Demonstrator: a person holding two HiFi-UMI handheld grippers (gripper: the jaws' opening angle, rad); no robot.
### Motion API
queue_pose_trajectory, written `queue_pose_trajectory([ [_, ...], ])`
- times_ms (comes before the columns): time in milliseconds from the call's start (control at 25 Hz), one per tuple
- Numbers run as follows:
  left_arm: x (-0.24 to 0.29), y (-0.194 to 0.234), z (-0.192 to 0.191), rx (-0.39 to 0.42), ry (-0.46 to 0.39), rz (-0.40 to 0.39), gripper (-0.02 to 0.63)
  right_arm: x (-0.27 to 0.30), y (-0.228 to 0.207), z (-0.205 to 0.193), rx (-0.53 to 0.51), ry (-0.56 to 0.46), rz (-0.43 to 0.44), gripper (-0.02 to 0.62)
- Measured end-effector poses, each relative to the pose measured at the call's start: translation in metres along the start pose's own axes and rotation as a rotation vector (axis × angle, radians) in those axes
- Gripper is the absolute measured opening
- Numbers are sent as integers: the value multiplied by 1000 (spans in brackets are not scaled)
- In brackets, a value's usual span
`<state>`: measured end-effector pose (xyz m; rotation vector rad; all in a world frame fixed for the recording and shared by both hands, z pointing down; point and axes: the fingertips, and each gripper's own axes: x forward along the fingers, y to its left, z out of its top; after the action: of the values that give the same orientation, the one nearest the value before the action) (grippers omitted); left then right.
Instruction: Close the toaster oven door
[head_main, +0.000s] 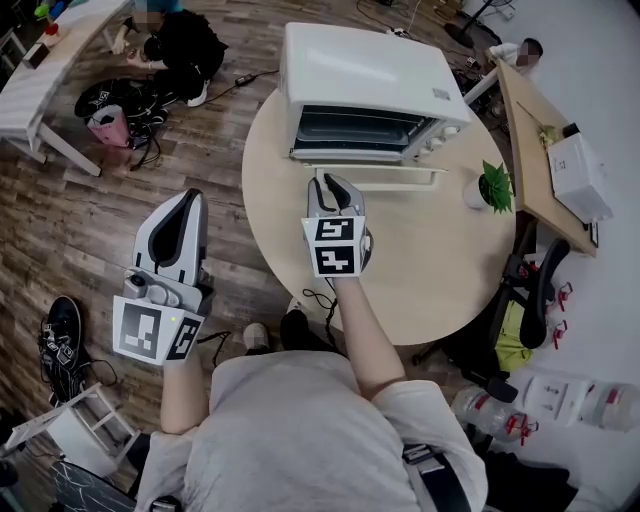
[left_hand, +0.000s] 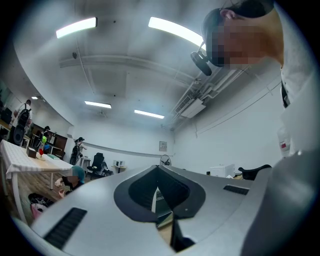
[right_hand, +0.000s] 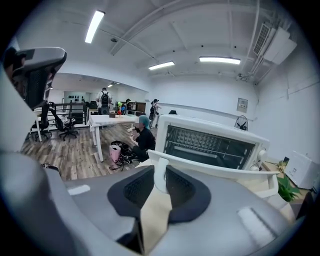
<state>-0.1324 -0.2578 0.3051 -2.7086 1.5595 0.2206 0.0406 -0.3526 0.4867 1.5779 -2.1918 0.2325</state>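
Parking left gripper (head_main: 188, 200) off the table by my side: fingers pressed together, nothing between them.

Right gripper (head_main: 335, 183) is at the near-left end of the door handle (head_main: 390, 180). Fingers are spread just enough to straddle the handle's end post (right_hand: 160, 175), pads close on both sides. I don't read a firm pinch.

Risks from here:
- Handle is smooth glossy white and the pads look barely engaged, so lifting now could let it slip and the door (head_main: 365, 165) drop back flat.
- Grip point is at one end of the bar, not mid-span, so expect some twist on the door as it swings up.
- The oven looks light and the round table (head_main: 430, 270) is slick pale laminate, so pushing forward instead of up could slide the whole box back.

Toaster oven (head_main: 365, 75) sits at the far side of the table: boxy white shell, rounded corners, door hinged down and fully open, wire rack (right_hand: 210, 145) exposed in the dark cavity.
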Motion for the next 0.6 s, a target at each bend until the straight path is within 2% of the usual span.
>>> queue_pose_trajectory([
  [600,-7,5,5,12,-8,43,8,29,-18,48,-21,-44,15,83],
])
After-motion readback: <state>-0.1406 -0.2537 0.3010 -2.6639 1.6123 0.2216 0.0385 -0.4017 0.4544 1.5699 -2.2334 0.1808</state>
